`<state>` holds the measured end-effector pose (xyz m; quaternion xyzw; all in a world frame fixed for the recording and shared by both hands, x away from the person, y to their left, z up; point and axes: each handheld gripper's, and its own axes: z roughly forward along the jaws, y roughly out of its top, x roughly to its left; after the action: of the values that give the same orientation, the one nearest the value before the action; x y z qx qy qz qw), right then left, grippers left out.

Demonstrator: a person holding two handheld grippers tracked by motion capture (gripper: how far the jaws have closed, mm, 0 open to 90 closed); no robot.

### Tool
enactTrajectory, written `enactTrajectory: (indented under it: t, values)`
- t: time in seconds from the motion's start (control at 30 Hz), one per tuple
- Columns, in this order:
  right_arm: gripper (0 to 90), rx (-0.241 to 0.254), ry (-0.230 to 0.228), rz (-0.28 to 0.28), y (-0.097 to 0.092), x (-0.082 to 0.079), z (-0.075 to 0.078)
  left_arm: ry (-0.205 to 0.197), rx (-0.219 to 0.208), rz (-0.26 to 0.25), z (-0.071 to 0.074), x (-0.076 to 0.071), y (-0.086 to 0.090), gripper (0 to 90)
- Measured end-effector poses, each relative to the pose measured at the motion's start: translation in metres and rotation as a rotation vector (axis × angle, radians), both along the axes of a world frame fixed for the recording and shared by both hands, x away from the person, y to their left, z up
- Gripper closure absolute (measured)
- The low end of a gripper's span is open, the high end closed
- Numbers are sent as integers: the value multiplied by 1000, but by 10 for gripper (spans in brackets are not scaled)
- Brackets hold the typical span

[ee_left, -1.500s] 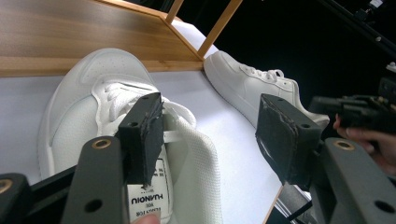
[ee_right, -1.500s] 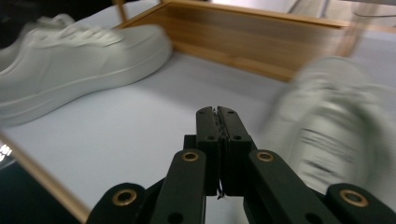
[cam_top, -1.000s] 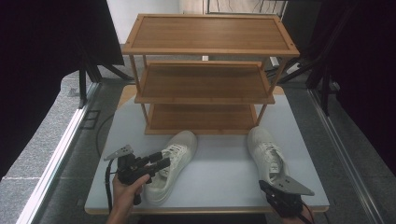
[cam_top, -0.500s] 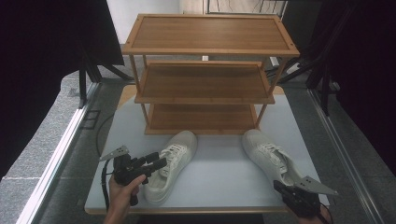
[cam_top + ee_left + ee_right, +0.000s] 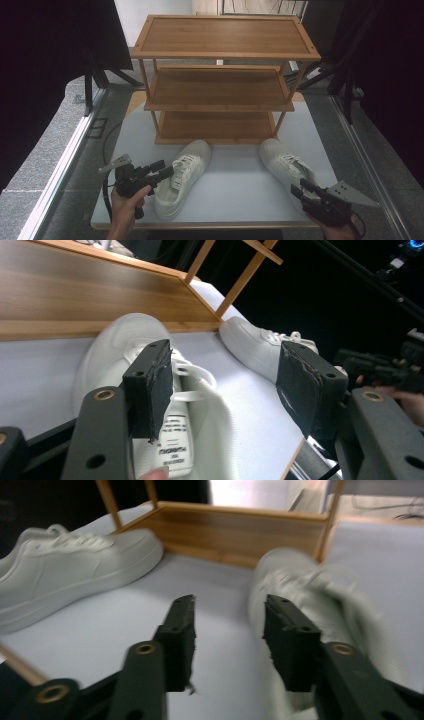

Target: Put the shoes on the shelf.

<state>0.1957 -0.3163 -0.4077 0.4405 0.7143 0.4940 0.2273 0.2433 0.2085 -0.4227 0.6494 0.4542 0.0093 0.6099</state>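
Two white sneakers lie on the white table in front of a wooden rack. The left shoe points toward the rack. My left gripper hovers over its heel end, open wide, with the tongue label below its left pad. The right shoe lies angled, toe toward the rack. My right gripper sits at its heel end; its jaws have just been opening and only bare table shows between them, the shoe just beyond its right finger.
The three-tier wooden rack stands at the back of the table, all its shelves bare. Dark curtains and stands flank the table. Grey floor lies at the left, past a metal rail.
The right gripper has backed away toward the table's near right corner and opened. The right shoe has turned, its toe swinging left. The left gripper has kept still over the left shoe.
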Motion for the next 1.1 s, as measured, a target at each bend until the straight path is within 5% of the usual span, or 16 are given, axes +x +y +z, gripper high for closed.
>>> enactTrajectory:
  t: [0.13,0.33,0.63,0.87,0.97,1.1]
  values:
    - [476,-7,-34,7,-2,11,11,2,4,15,2,1,5,394]
    - [414,-22,-28,-14,-14,28,17,-35,27,48,23,4,11,396]
    - [367,-36,-55,-57,-39,32,25,-45,208,58,21,-4,3,395]
    - [348,-32,-13,-64,-59,49,9,-14,275,71,10,4,-4,398]
    - [349,-19,8,-57,-63,58,3,-22,333,53,16,11,-8,392]
    - [358,-19,24,-12,-60,70,-3,-22,348,61,21,17,-12,391]
